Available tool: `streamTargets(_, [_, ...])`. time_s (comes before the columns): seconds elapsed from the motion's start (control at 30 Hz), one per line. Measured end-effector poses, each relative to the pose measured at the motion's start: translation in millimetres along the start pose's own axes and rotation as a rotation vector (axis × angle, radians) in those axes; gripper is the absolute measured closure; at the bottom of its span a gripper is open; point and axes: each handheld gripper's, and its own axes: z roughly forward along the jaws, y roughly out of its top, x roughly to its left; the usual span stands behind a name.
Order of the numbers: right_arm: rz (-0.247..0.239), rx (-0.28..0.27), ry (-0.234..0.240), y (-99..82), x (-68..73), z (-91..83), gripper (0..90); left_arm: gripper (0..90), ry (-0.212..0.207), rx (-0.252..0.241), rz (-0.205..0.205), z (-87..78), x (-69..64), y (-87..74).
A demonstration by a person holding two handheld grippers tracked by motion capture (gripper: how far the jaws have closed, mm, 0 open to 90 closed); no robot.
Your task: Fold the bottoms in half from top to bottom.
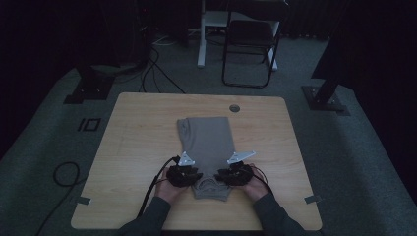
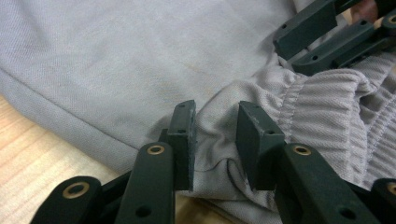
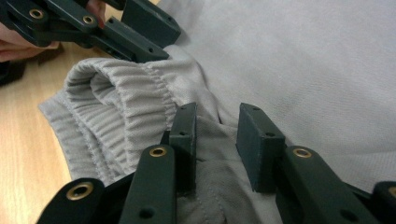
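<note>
1. Grey trousers point(image 1: 209, 142) lie folded on the wooden tabletop point(image 1: 133, 147), elastic waistband point(image 3: 116, 93) nearest the person.
2. Left gripper point(image 2: 215, 135): jaws partly spread, a raised fold of cloth between them beside the waistband.
3. Right gripper point(image 3: 215, 135): jaws likewise apart, straddling cloth at the waistband's other end.

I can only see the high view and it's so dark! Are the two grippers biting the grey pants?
Observer: In the left gripper view, the left gripper has a fold of the grey pants between its jaws, beside the stretchy waistband.
Operator: And the other one?
Observer: The right gripper has cloth between its jaws too, just below the waistband; whether the pads press it I can't tell.
Operator: What's the table like up close?
Observer: Pale wood, showing beside the waistband.
</note>
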Motion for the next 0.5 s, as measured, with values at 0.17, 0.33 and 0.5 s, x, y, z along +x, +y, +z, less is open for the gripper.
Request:
streamTargets(0.17, [-0.062,0.014,-0.012,3.8,3.8,-2.4,64.4,63.6,0.025,-0.041,0.021,-5.6,2.3,1.9])
streamTargets(0.33, [0.014,-0.082,-0.126,16.6,-16.5,-7.8,59.0,62.9,0.097,-0.089,-0.026,-7.0,26.3,13.7])
streamTargets(0.5, [0.080,-0.132,-0.246,31.1,-45.8,0.7,57.0,63.0,0.161,-0.102,-0.082,4.7,51.4,28.2])
